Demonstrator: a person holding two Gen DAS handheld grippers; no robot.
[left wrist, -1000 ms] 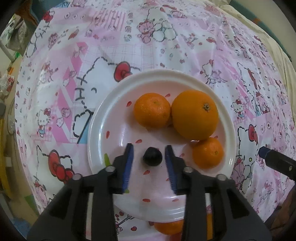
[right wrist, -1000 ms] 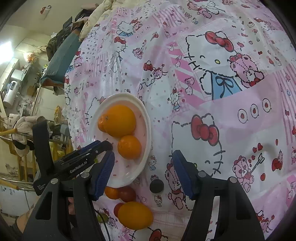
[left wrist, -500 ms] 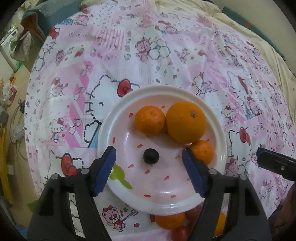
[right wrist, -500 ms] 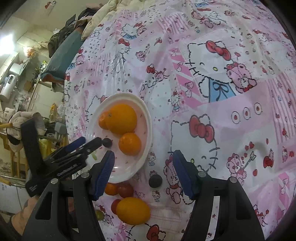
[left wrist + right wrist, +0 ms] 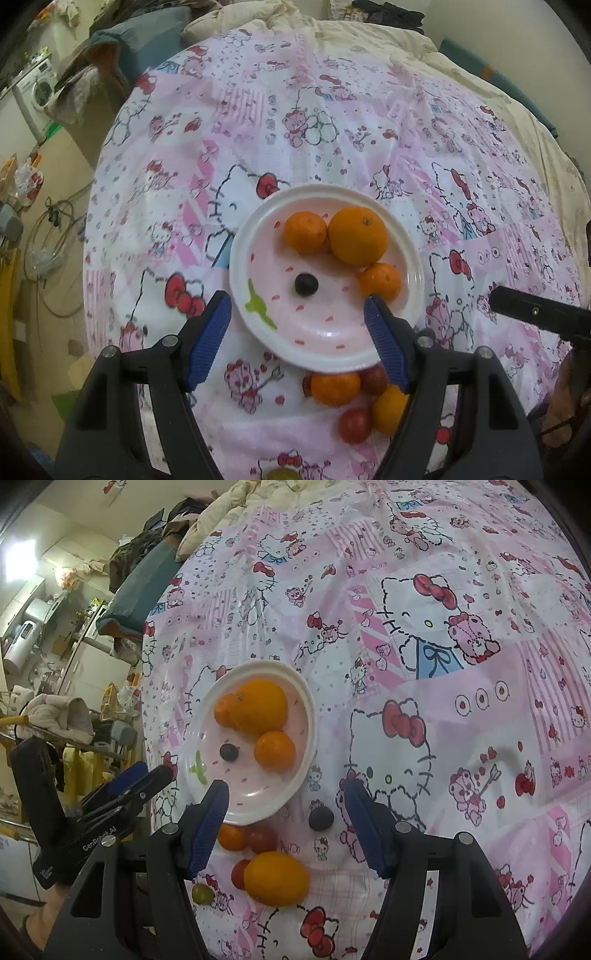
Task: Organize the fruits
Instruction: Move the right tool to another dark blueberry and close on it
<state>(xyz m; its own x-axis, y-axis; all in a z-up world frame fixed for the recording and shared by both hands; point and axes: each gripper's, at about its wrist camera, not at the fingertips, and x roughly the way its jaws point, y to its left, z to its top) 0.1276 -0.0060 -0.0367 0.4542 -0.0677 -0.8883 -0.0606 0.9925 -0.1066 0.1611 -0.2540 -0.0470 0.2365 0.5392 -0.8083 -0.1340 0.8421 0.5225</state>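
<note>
A white plate (image 5: 236, 266) on the pink cartoon cloth holds a large orange (image 5: 357, 235), two small oranges (image 5: 306, 232) (image 5: 380, 280) and a dark berry (image 5: 306, 284). My left gripper (image 5: 296, 301) hangs open above the plate's near half, clear of the berry. Loose fruit lies in front of the plate: a small orange (image 5: 232, 837), a red tomato (image 5: 261, 837), a big yellow-orange fruit (image 5: 276, 878), another tomato (image 5: 240, 873) and a green fruit (image 5: 202, 893). A second dark berry (image 5: 320, 819) rests on the cloth between the fingers of my open right gripper (image 5: 285, 788), untouched.
The cloth covers a round table (image 5: 332, 129) whose left edge drops to a cluttered floor. A blue cushion (image 5: 144, 579) and bedding (image 5: 369, 33) lie beyond the far edge. The left gripper (image 5: 151, 773) shows at the plate's left in the right wrist view.
The left jaws opened and let go of the dark berry, which stays on the plate. The left gripper then rose and drew back. The right gripper lifted a little.
</note>
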